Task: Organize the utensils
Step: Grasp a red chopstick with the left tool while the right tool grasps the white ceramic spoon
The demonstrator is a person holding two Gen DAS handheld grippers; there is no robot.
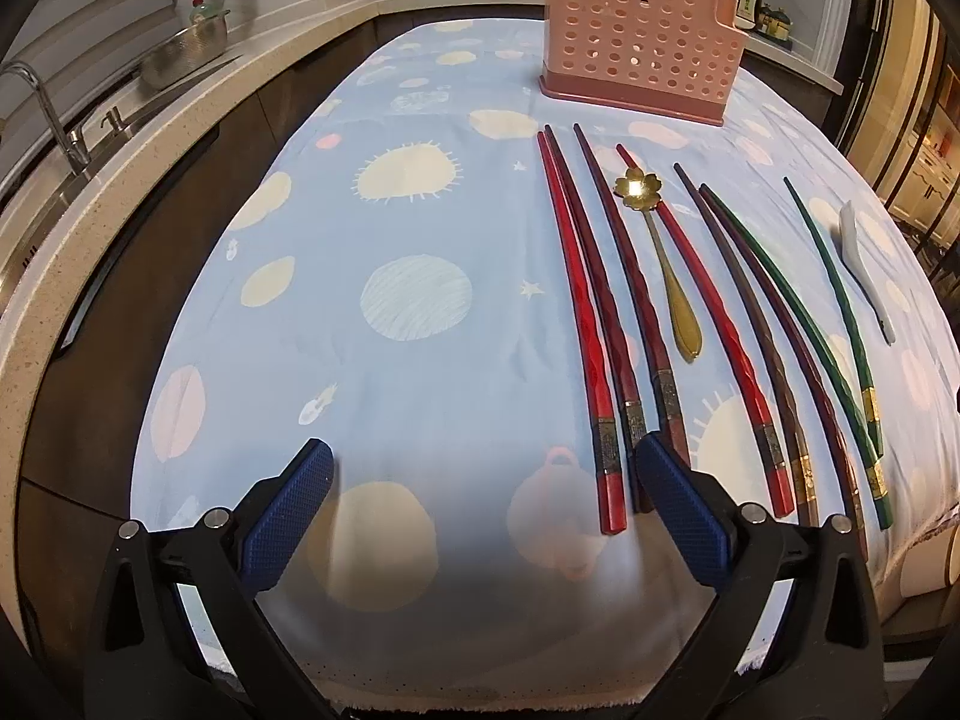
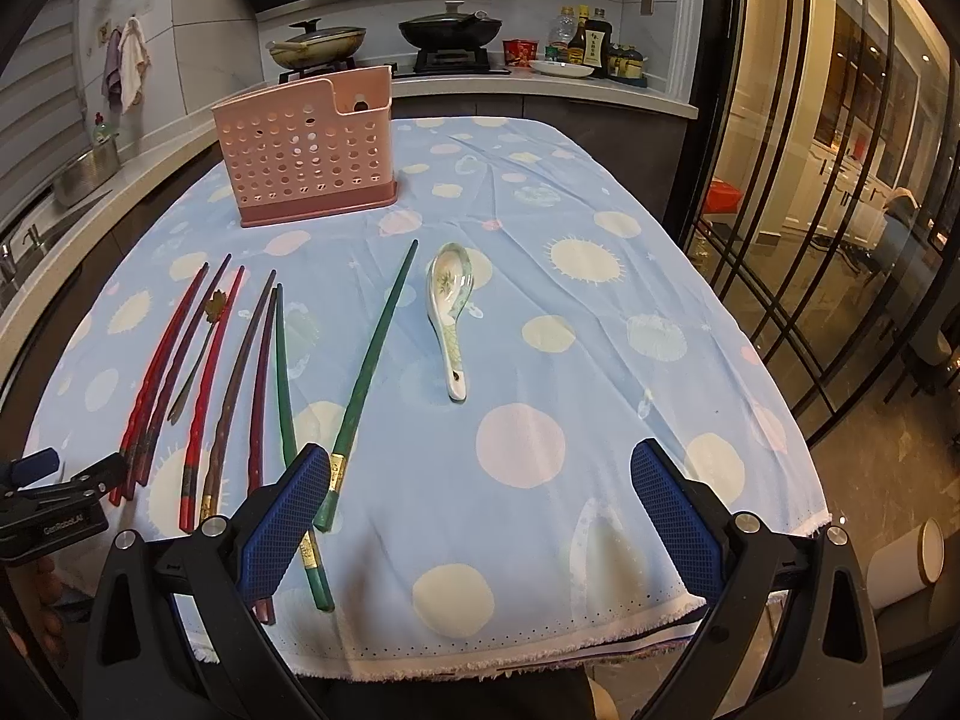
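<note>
Two handheld grippers hover over the near edge of a table (image 2: 600, 312) draped in a blue cloth (image 1: 420, 228) printed with suns and planets. The left gripper (image 1: 483, 474) stands wide open and empty, its blue pads above bare cloth, with the right pad just beside the butt ends of the red chopsticks (image 1: 591, 324). The right gripper (image 2: 480, 474) is likewise spread wide, holding nothing; its left pad overlaps the handle ends of the green chopsticks (image 2: 372, 360) in the right wrist view.

The utensils lie in a loose fan on the near half of the cloth, tips pointing away: red and dark brown chopsticks (image 1: 744, 324) to the left, a brass flower-bowl spoon (image 1: 660, 252) lying among them with its bowl resting against one red stick, then the green pair, one stick angled apart from the rest. A white ceramic soup spoon (image 2: 450, 312) lies alone to their right, bowl up. The pink perforated utensil holder (image 2: 306, 156) stands upright at the far left of the table, well apart from the utensils, with open cloth between.

The cloth's frayed hem hangs over the near edge; the right half of the table is open. A counter with a sink (image 1: 54, 138) runs along the left, a stove with pans (image 2: 384, 39) behind, and glass doors (image 2: 810, 180) on the right.
</note>
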